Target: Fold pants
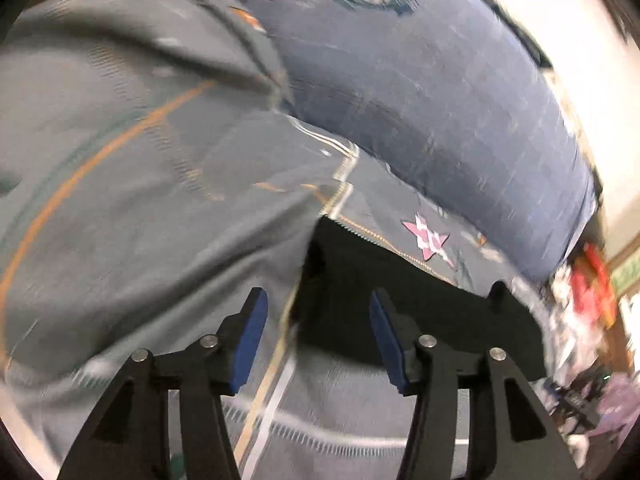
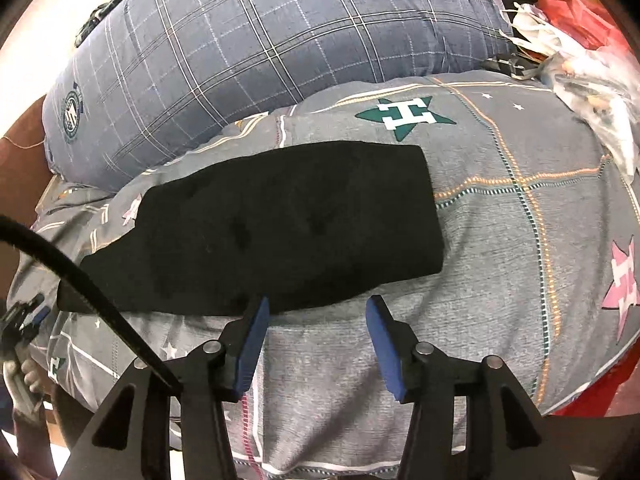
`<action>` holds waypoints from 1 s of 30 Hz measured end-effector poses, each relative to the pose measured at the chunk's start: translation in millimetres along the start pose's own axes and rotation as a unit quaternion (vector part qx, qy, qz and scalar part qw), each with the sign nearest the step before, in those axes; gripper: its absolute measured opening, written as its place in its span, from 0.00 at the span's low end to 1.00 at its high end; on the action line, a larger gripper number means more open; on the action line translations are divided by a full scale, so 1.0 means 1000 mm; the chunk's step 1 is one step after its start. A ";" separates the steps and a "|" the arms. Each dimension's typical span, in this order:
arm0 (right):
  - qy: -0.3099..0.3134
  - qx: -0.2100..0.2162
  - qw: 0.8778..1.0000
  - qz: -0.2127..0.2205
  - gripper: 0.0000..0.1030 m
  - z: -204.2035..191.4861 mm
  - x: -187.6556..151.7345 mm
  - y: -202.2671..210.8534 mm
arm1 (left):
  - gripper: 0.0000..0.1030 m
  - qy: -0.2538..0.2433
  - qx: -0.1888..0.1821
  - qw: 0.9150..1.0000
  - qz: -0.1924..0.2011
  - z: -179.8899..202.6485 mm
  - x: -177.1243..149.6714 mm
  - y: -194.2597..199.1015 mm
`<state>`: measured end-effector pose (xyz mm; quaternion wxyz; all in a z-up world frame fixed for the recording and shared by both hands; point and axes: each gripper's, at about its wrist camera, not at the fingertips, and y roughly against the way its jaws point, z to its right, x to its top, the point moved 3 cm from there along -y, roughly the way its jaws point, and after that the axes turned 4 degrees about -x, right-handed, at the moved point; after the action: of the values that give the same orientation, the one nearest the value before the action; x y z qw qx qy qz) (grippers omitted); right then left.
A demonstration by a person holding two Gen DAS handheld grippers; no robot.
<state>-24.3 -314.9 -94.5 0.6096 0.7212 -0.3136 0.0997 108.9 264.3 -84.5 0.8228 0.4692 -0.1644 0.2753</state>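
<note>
The black pants point(image 2: 280, 224) lie flat as a long folded strip on the grey patterned bedding point(image 2: 500, 240). My right gripper point(image 2: 316, 312) is open and empty, just in front of the pants' near edge. In the blurred left wrist view, my left gripper point(image 1: 318, 308) is open and empty, its fingertips at the end of the pants point(image 1: 400, 304). The left gripper also shows at the left edge of the right wrist view point(image 2: 24, 320), near the pants' left end.
A large blue plaid pillow point(image 2: 260, 52) lies behind the pants. Red and white plastic bags point(image 2: 580, 32) are piled at the far right. A black cable point(image 2: 80, 280) crosses the left of the right wrist view.
</note>
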 end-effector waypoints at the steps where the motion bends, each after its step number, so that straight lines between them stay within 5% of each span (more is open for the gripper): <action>1: 0.001 -0.001 1.000 0.000 0.54 -0.002 -0.002 0.000 | 0.50 -0.009 0.005 1.000 -0.013 0.006 0.007 -0.016; 3: 0.004 -0.005 1.000 0.000 0.54 -0.001 -0.006 -0.001 | 0.42 -0.020 0.009 0.999 -0.039 0.013 0.013 -0.038; 5: 0.006 -0.012 1.000 0.004 0.54 0.001 -0.011 -0.001 | 0.08 -0.036 0.020 0.997 -0.060 0.022 0.016 -0.052; 10: 0.002 -0.019 1.000 0.017 0.54 0.005 -0.006 0.005 | 0.08 -0.124 0.016 0.992 -0.005 0.074 0.038 -0.023; 13: 0.010 -0.008 1.000 0.028 0.54 -0.005 0.008 0.004 | 0.09 -0.136 0.003 0.991 0.020 0.092 0.052 -0.014; 15: 0.016 0.011 0.999 0.030 0.54 -0.019 0.019 -0.001 | 0.10 -0.132 0.016 0.991 0.019 0.088 0.056 -0.022; 19: 0.044 0.064 0.997 0.025 0.55 -0.069 0.045 -0.019 | 0.10 -0.098 0.075 0.991 -0.049 0.050 0.035 -0.069; 21: 0.069 0.078 0.994 0.020 0.65 -0.100 0.056 -0.028 | 0.10 -0.091 0.085 0.990 -0.063 0.037 0.021 -0.076; 24: 0.111 0.083 0.990 0.020 0.74 -0.147 0.072 -0.047 | 0.13 -0.081 0.081 0.992 -0.055 0.026 0.011 -0.073; 30: 0.165 0.029 0.986 -0.018 0.73 -0.225 0.085 -0.111 | 0.13 -0.088 0.067 0.994 -0.017 0.024 0.003 -0.069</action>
<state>159.6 -124.6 -87.8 0.6335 0.7179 -0.1924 0.2150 152.5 216.0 -117.5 0.7762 0.5485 -0.2092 0.2298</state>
